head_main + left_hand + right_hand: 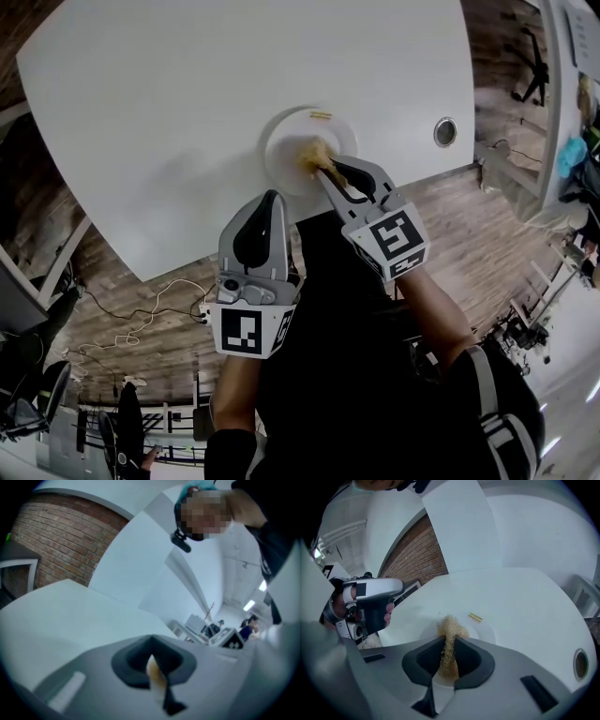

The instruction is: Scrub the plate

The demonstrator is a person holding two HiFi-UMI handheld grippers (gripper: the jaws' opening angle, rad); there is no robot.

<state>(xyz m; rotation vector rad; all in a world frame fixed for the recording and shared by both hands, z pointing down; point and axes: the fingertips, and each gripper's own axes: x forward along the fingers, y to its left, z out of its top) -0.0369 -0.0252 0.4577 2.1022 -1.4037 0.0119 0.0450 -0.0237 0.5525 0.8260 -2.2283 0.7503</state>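
Note:
A small white plate (284, 141) lies near the front edge of the white table (169, 103). My right gripper (324, 170) is shut on a tan fibre scrubber (316, 153), which rests on the plate's middle. In the right gripper view the scrubber (449, 629) sticks out between the pads over the plate (485, 629). My left gripper (272, 197) hangs raised off the table's front edge, beside the plate and apart from it. Its jaws (152, 660) stand together, with a thin tan sliver between the pads that I cannot identify.
A small gold label (321, 115) lies at the plate's far rim. A round cable hole (445, 131) sits at the table's right. Below the table edge are a wood floor and loose cables (141, 314). A brick wall (419, 550) stands behind.

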